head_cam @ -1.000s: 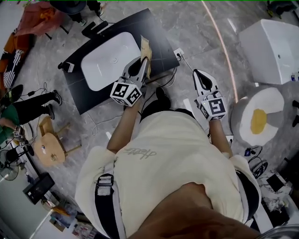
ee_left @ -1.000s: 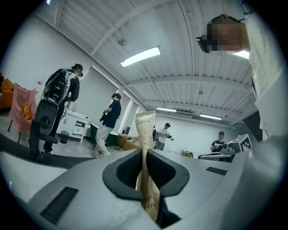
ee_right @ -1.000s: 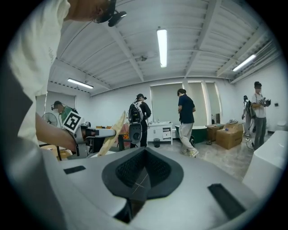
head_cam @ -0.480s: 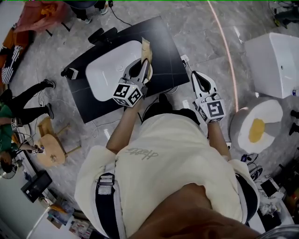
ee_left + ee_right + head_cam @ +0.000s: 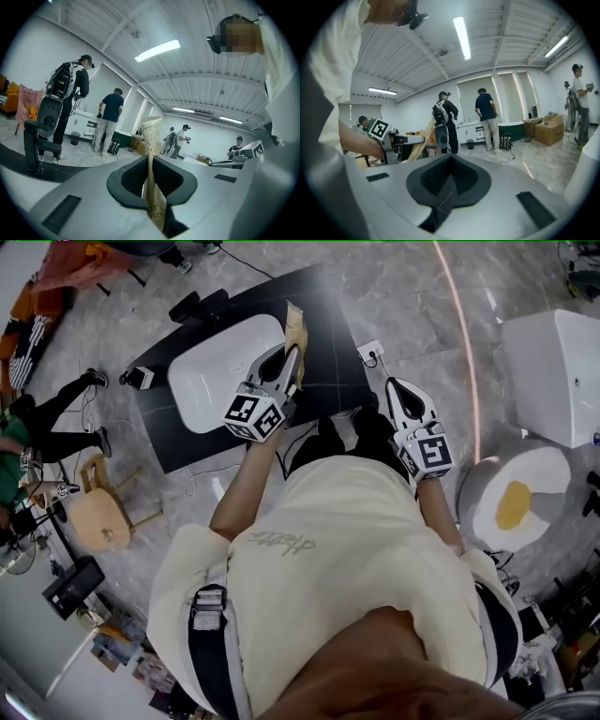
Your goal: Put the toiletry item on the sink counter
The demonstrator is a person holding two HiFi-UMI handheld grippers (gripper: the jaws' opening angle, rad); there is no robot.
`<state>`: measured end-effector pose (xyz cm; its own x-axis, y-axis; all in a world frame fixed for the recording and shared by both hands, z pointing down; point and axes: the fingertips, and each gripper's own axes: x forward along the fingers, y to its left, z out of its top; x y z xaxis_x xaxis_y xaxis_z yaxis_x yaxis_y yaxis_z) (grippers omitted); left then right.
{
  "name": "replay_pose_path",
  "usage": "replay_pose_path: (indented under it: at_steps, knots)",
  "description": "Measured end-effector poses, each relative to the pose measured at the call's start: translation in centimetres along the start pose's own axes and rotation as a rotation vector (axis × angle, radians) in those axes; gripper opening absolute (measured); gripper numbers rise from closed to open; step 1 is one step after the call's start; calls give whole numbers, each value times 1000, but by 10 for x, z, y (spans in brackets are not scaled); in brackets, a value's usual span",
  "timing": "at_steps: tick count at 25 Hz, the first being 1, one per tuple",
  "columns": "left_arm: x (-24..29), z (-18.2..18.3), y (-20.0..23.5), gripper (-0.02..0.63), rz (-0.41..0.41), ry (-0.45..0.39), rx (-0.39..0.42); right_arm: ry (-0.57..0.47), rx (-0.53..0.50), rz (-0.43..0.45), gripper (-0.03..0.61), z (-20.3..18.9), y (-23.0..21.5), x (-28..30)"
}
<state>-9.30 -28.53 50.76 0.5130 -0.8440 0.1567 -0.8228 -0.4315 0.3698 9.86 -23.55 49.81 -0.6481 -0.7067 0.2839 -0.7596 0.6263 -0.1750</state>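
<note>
Cream T-shirt (image 5: 356, 549) (grey script), dark harness straps (image 5: 208, 657); grey marker-cubed left tool (image 5: 292, 354) and right tool (image 5: 394, 385).

Overhead onto sink counter (image 5: 325, 326), gripper views outward

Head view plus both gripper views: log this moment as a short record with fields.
held item: beige toiletry tube, clamped between the left jaws and sticking out past their tips
left gripper: shut on the tube, over the black sink counter, beside the white basin
right gripper: jaws together, nothing between them, off the counter's edge over the floor
placement: tube not released; whether it touches the counter cannot be told
</note>
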Motion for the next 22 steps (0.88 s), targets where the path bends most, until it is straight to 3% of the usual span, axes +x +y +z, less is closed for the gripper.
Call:
replay_pose_path:
  at_steps: [6,10,18,22]
  knots:
    - [17,11,-5,32,145,-45,-38,-32,-65,123,-5,28,-62,15]
    - [24,14,0,32,225,-52,-10,-30,-71,169,-6,27,-92,29]
    - [18,-22,19,32,373,-31,-128,-4,-138,330,-6,29,-87,60]
    - [24,-50,36,32,402,2,-209,11,-161,398,-6,25,-74,75]
